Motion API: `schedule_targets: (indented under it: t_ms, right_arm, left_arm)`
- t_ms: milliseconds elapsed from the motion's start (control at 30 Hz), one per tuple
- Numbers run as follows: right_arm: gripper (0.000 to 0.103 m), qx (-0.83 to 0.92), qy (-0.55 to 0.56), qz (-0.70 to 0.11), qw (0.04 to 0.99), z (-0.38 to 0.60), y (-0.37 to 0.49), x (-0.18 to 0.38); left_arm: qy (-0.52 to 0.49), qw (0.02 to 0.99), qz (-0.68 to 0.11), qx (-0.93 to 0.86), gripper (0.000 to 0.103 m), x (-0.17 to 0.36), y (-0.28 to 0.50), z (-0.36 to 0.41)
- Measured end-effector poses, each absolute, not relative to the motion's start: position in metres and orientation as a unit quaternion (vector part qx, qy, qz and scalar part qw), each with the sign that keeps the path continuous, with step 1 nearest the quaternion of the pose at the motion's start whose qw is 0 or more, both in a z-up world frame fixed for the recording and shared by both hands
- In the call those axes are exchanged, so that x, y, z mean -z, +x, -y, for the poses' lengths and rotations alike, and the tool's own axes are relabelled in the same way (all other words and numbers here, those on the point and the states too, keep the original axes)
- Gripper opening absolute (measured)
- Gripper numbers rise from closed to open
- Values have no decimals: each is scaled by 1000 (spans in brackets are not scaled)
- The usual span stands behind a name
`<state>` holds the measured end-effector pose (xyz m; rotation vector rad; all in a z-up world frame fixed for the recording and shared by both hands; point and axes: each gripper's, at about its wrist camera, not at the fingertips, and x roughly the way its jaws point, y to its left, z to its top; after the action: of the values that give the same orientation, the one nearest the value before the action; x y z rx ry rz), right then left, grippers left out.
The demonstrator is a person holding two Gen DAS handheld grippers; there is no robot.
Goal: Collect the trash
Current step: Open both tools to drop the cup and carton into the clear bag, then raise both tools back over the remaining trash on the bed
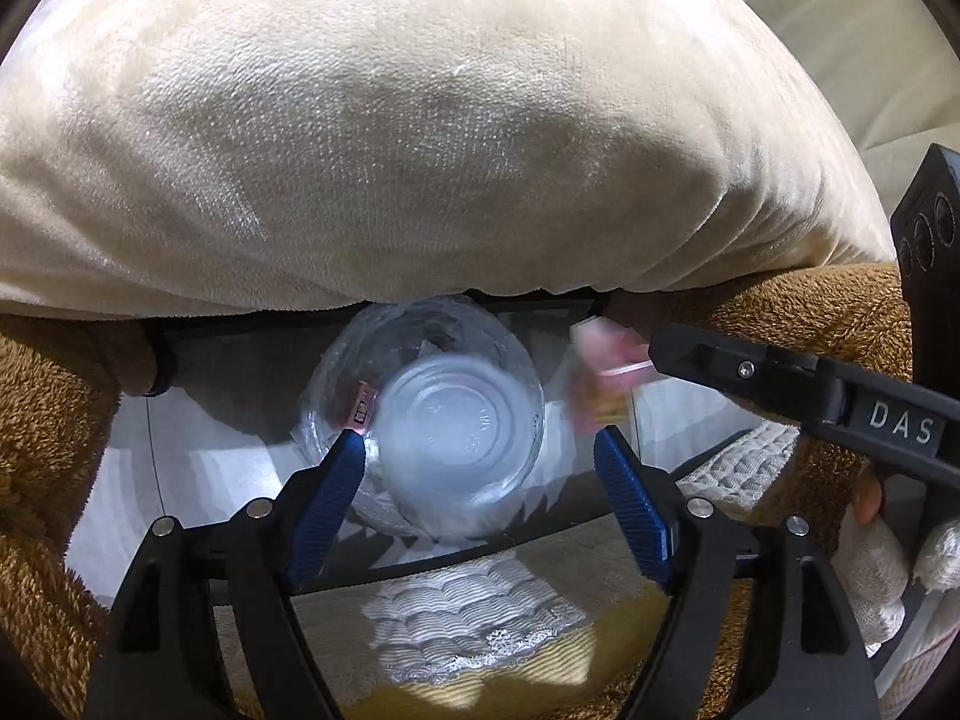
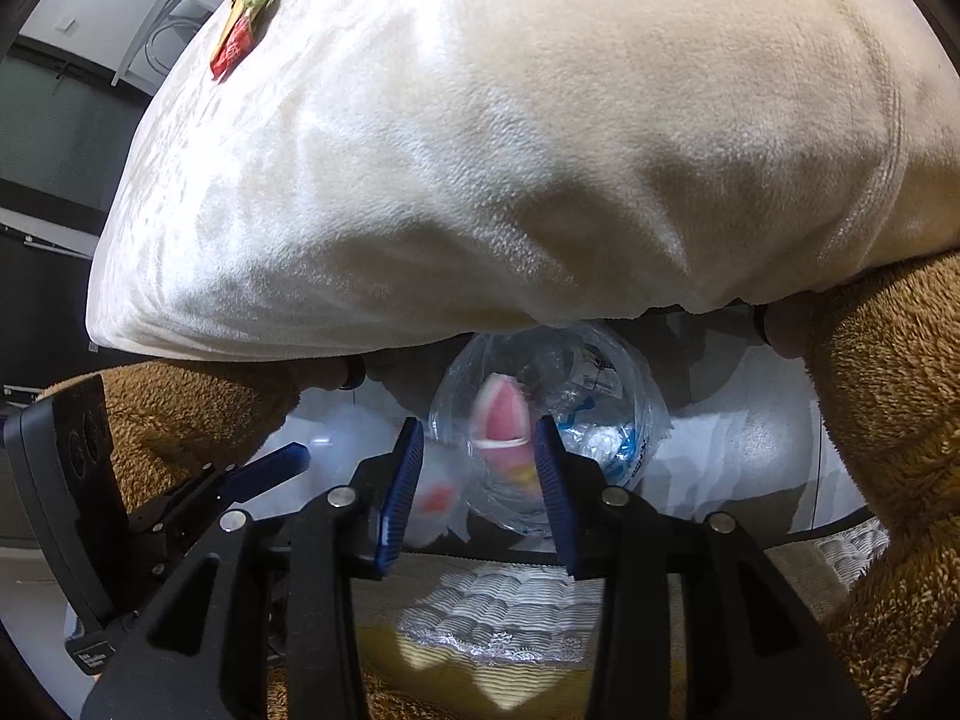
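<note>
Dropping clear round plastic cup (image 1: pixel 459 438), crinkly pink wrapper (image 2: pixel 503 417), plush cream cushion (image 1: pixel 420 120)

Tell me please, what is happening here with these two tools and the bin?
A person is collecting trash with a tool in each hand. Both point down into a white-lined bin. The left tool is open above a clear plastic cup. The right tool is open around a pink wrapper. Both items look blurred, probably dropping in. A red wrapper is not yet collected; it lies on the cream cushion.
</note>
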<state>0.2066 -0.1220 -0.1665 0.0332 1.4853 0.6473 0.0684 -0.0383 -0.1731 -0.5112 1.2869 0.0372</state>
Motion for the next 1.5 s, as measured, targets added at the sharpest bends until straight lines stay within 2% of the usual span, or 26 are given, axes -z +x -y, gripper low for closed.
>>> schedule_targets:
  t_ms: [700, 1133, 1500]
  right_arm:
    - [40, -311, 23, -644, 698, 135, 202, 153]
    - [43, -385, 32, -530, 755, 148, 194, 87]
    - [46, -405, 18, -466, 786, 131, 248, 39]
  left_arm:
    - [-244, 800, -548, -15, 77, 147, 59, 31]
    - [-207, 867, -453, -14, 77, 93, 48, 18]
    - [-185, 897, -400, -29, 77, 44, 76, -19]
